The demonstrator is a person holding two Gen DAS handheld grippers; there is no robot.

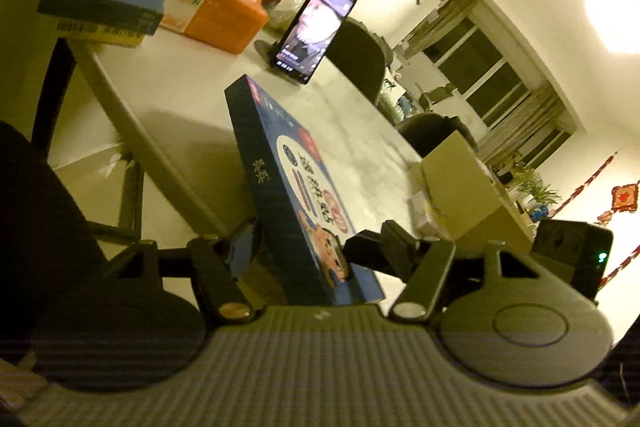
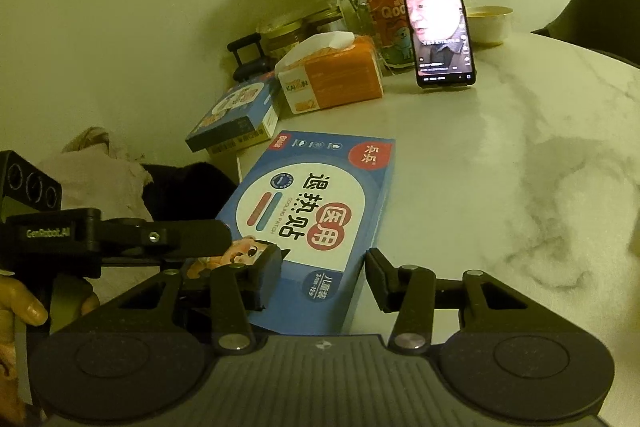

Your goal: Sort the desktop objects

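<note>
A blue cooling-patch box (image 2: pixel 316 203) lies at the near left edge of the white marble table (image 2: pixel 500 167), with its near end overhanging. My left gripper (image 1: pixel 298 247) is shut on this blue box (image 1: pixel 288 187); one pad presses its spine and the other its printed face. In the right wrist view the left gripper (image 2: pixel 216 239) comes in from the left over the box's cartoon corner, with a hand (image 2: pixel 24 303) behind it. My right gripper (image 2: pixel 324 277) straddles the box's near end. Its left finger sits over the face, and its right finger stands just clear of the side.
A second blue box (image 2: pixel 236 115) sits on a yellow one at the table's far left, beside an orange tissue box (image 2: pixel 336 75). Behind stand a phone (image 2: pixel 440 27) on a stand, bottles, jars, flowers and a bowl (image 2: pixel 490 23). A cardboard box (image 1: pixel 460 187) and dark chairs (image 1: pixel 356 55) are at the far side.
</note>
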